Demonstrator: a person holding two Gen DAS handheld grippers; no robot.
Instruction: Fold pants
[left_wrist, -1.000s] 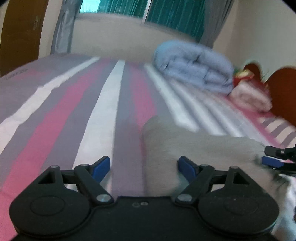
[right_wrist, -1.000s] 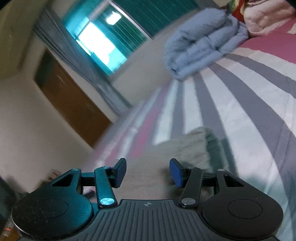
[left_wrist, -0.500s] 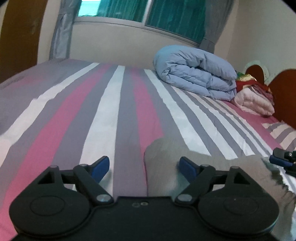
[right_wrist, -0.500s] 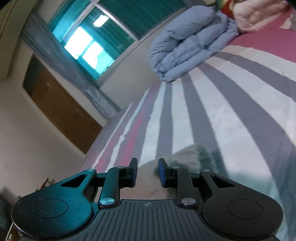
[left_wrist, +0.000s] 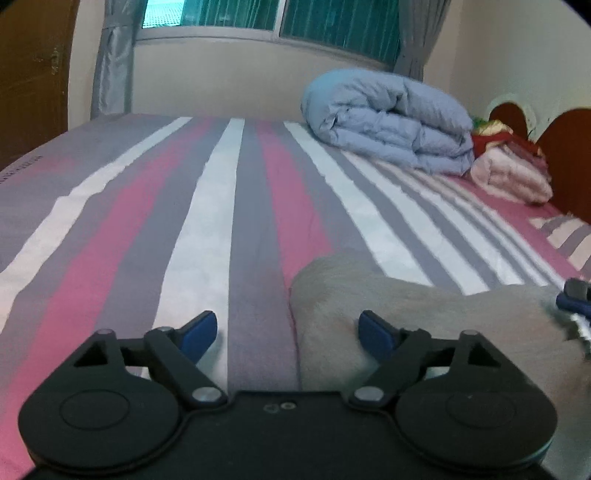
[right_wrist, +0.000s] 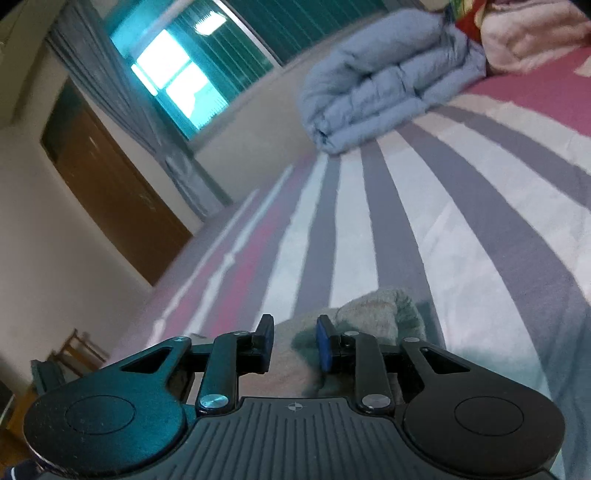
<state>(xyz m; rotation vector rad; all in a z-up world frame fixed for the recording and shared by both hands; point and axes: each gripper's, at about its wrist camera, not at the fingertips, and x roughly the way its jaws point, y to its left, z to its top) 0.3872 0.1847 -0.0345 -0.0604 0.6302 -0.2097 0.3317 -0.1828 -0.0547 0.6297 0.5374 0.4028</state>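
The grey-beige pants lie bunched on the striped bed, at the lower right of the left wrist view. My left gripper hovers low over their left edge, open wide; the fabric edge lies between its blue pads without being pinched. In the right wrist view, my right gripper has its pads close together around a raised fold of the pants. Its jaws are opening slightly, with the fabric still between them. The right gripper's tip shows at the pants' right end.
A rolled blue duvet and a pink folded blanket sit at the far right by the wooden headboard. A window with grey curtains and a brown door lie beyond the bed.
My right gripper's jaws have drawn in from wide apart to narrow around the pants fold. My left gripper has stayed open and barely shifted.
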